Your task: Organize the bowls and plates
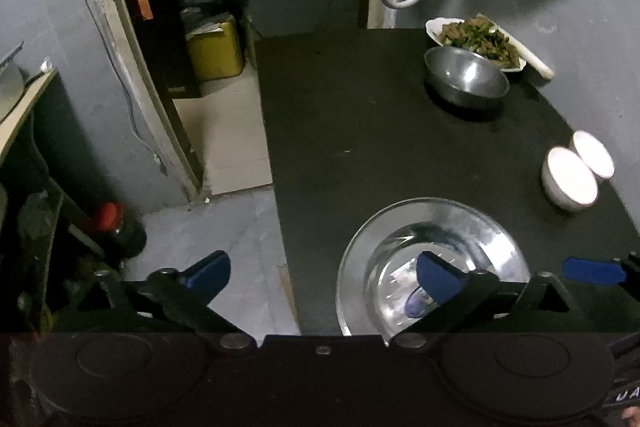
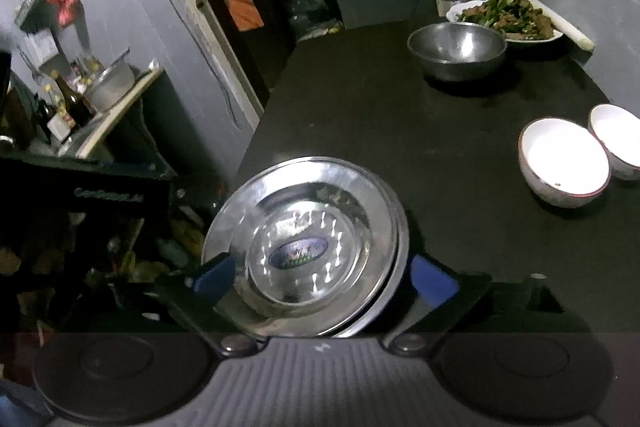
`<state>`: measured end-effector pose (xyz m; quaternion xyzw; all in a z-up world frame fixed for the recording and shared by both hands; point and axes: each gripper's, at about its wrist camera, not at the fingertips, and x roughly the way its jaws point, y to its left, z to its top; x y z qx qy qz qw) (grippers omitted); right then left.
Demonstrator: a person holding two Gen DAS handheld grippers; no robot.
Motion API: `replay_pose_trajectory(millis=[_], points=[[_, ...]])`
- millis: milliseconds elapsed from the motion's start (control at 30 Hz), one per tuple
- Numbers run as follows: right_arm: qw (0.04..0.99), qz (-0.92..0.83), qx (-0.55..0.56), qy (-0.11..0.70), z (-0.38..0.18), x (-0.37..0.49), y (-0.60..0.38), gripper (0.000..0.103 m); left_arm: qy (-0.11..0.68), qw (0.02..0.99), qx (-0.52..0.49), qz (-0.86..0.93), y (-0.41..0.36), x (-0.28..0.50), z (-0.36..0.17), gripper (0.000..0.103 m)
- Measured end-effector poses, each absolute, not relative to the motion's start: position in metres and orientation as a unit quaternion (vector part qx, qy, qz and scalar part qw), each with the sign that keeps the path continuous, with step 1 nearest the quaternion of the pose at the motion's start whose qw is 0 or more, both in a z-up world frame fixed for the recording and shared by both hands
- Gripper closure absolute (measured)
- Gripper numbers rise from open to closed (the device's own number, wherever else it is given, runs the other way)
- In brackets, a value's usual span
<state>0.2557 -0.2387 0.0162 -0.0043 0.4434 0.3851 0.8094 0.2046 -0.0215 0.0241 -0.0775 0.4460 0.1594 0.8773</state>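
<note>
Plates of shiny steel sit stacked at the near left edge of our black desk. Our left hand-held gripper gapes wide and holds nothing, one finger above the top plate. Our right hand-held gripper stands spread around the stack; we cannot tell whether it grips. Farther right we see a steel bowl, a plate of food and two white bowls side by side.

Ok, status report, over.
Left gripper open over steel plate. Right gripper straddles plate, open. Steel bowl, two white bowls beyond, nothing blocking.
</note>
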Motion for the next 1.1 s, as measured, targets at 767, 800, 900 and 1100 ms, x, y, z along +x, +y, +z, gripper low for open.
replay_pose_trajectory(millis=[767, 800, 900, 1100], points=[[0.882, 0.272, 0.036, 0.383, 0.023, 0.333, -0.282, 0.0, 0.408, 0.895, -0.153, 0.097, -0.004, 0.389, 0.011, 0.001], [0.886, 0.264, 0.032, 0.38, 0.023, 0.341, -0.28, 0.0, 0.403, 0.897, -0.151, 0.095, -0.002, 0.401, 0.01, 0.001], [0.898, 0.239, 0.025, 0.37, 0.025, 0.369, -0.274, 0.0, 0.396, 0.903, -0.148, 0.076, 0.004, 0.433, 0.004, 0.001], [0.911, 0.195, 0.025, 0.364, 0.014, 0.44, -0.253, 0.0, 0.393, 0.899, -0.181, 0.065, 0.019, 0.483, -0.014, 0.001]])
